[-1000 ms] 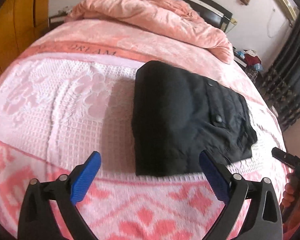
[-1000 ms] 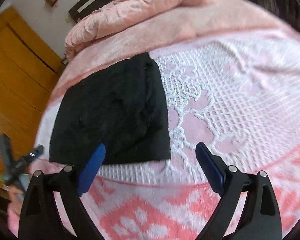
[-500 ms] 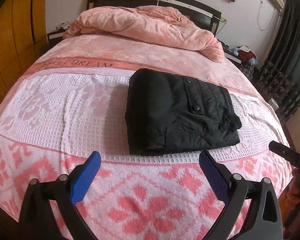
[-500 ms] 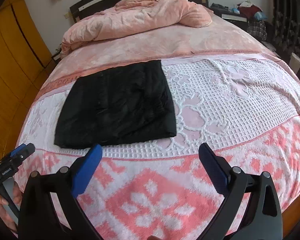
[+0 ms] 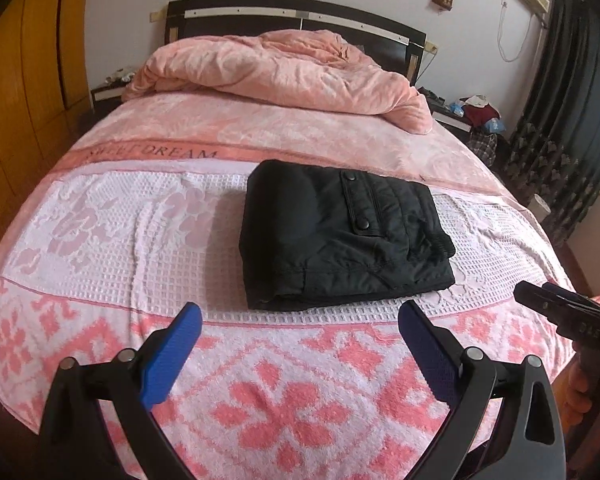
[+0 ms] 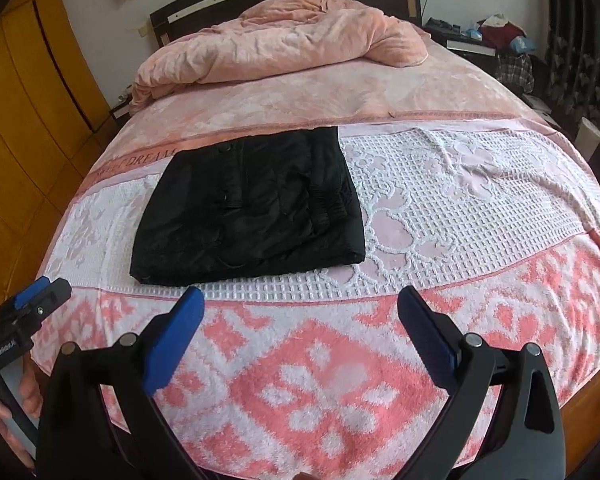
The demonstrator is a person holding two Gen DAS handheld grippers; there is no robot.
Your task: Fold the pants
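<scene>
Pants [image 5: 340, 236] are lying folded ahead of both tongs; I'm holding left [image 5: 300, 320] and right [image 6: 300, 304] spread, empty (probably finishing).

A home bedroom: bed [image 5: 260, 360] with rumpled pink duvet [image 5: 284, 72], dark headboard [image 5: 296, 14], curtains [image 5: 560, 120].

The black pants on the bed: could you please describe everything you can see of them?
The black pants lie folded into a compact, roughly rectangular stack, flat on the white waffle-textured band of the bedspread. The fabric looks like smooth, slightly shiny synthetic. On top shows a flapped pocket with two round snap buttons, and a gathered elastic waistband runs along the right edge. Layered fold edges face the cameras. Only the bedspread touches them; both the left gripper and the right gripper are open and clear of them.
</scene>
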